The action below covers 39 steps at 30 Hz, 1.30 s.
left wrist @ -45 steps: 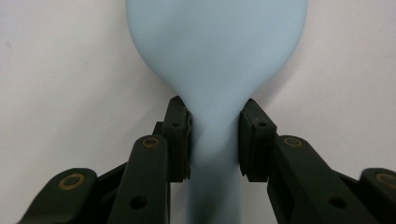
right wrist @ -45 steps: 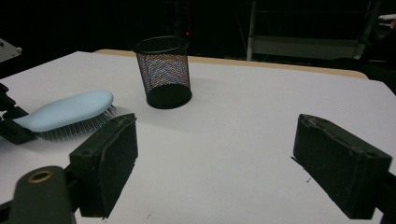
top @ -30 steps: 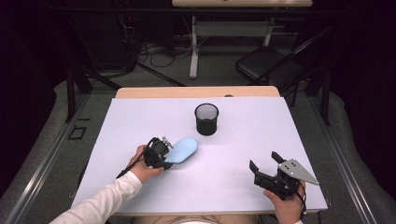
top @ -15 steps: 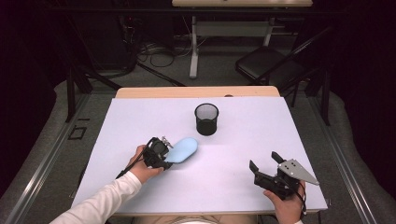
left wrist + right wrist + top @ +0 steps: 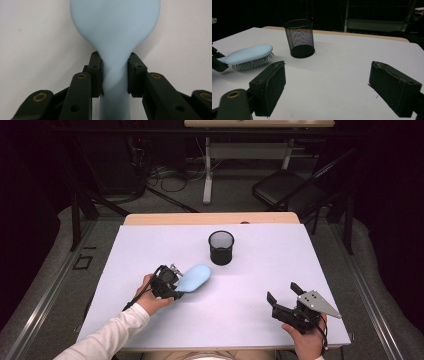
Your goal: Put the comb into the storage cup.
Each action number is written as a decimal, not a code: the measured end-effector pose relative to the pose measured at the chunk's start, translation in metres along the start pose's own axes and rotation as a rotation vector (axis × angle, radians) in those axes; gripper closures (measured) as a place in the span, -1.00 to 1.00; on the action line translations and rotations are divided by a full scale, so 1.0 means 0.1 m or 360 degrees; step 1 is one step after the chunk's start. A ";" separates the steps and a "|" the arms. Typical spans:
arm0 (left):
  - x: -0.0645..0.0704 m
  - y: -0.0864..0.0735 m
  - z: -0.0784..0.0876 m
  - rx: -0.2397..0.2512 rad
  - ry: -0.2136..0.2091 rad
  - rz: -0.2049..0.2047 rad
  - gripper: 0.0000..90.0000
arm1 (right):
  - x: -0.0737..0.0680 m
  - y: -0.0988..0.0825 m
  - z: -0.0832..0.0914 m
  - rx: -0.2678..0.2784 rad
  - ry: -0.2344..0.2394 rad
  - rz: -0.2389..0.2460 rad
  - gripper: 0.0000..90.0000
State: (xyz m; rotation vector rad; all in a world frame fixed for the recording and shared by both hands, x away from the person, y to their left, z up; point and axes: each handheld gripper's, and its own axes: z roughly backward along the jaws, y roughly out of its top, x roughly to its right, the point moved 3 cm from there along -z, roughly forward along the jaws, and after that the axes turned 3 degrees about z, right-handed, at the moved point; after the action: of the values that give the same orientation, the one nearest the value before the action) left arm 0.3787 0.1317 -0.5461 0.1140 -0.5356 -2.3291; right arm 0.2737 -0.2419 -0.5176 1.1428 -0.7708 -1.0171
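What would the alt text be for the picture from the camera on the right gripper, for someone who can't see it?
The right gripper stands open above a white table, its two black jaws rising from the bottom edge with nothing between them. Beyond stands a black mesh cup, upright. To its left a pale blue hairbrush is held bristles down by its handle.

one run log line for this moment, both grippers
left gripper: shut on hairbrush handle | right gripper: open, empty | mesh cup: upright, apart from brush
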 end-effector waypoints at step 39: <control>-0.05 0.22 0.51 0.0362 0.0053 0.0038 0.55 | 0.01 -0.01 -0.01 -0.0014 -0.0004 -0.0005 -0.70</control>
State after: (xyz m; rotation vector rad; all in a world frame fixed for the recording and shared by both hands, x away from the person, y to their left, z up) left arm 0.3850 0.1383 -0.4911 0.2512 -0.7795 -2.2327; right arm 0.2745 -0.2421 -0.5186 1.1360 -0.7660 -1.0237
